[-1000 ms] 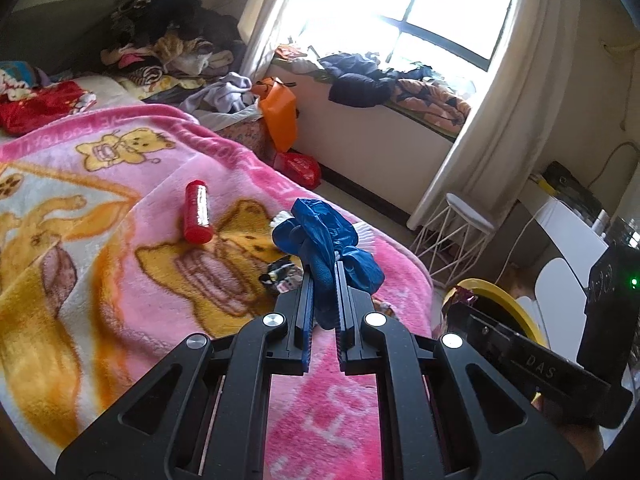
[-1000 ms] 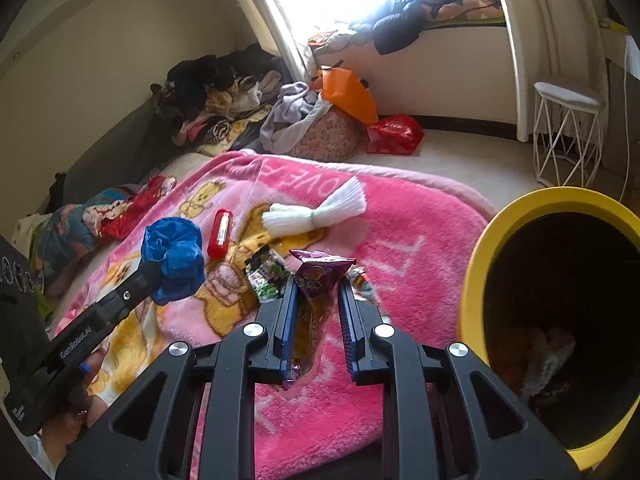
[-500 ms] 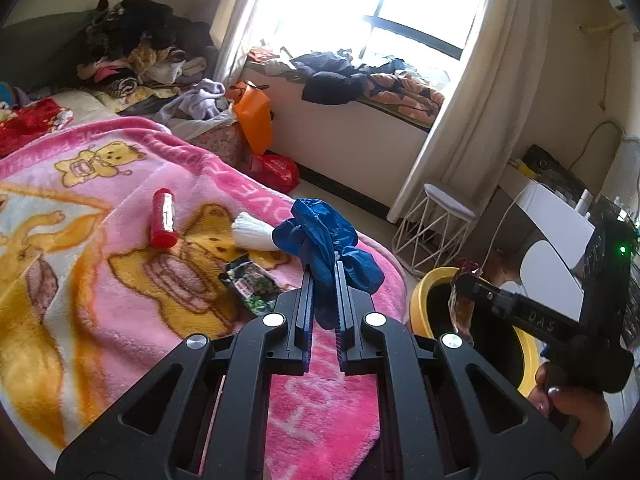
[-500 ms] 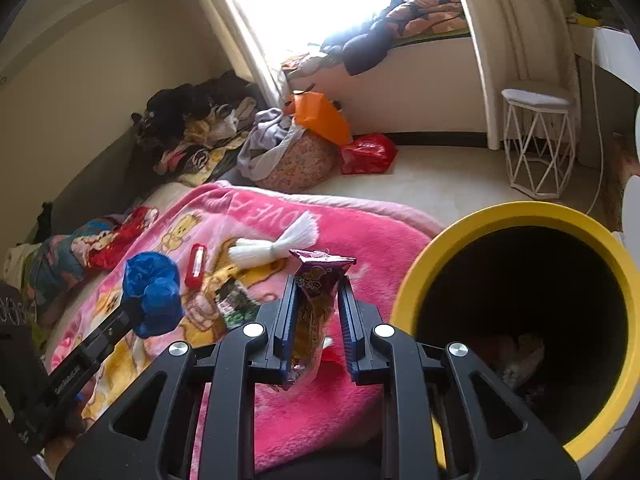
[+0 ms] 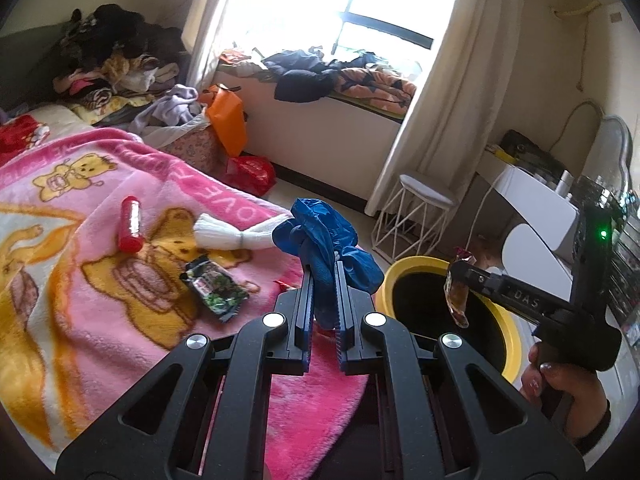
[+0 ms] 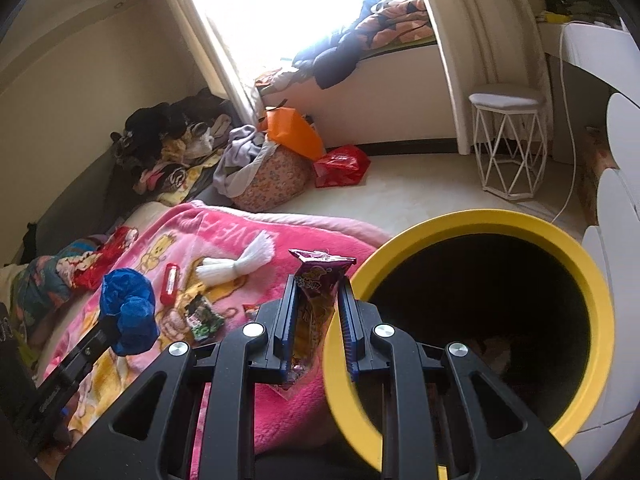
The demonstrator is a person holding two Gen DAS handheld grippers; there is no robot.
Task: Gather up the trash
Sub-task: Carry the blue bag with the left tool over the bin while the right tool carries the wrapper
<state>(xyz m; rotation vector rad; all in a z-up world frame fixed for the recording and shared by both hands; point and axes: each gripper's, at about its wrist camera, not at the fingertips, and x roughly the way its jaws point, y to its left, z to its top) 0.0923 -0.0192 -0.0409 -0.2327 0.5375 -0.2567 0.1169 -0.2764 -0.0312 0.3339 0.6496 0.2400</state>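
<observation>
Blanket (image 5: 100, 320), left half of left-wrist frame: trash not yet collected — white bundle (image 5: 236, 236), green packet (image 5: 214, 290), red tube (image 5: 131, 224).

Bin (image 6: 480, 320), yellow rim, lower right of right-wrist frame: some trash visible at bottom.

Left gripper (image 5: 322, 292), frame centre: clamped on blue wad (image 5: 324, 240), not yet over bin.

Right gripper (image 6: 316, 320), frame centre: clamped on snack bag (image 6: 316, 292), at bin rim. Drop pending.

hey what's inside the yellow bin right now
In the yellow bin, the right wrist view shows a few pale crumpled scraps low down. The rest of the inside is dark shadow, and the near rim hides the closest part.
</observation>
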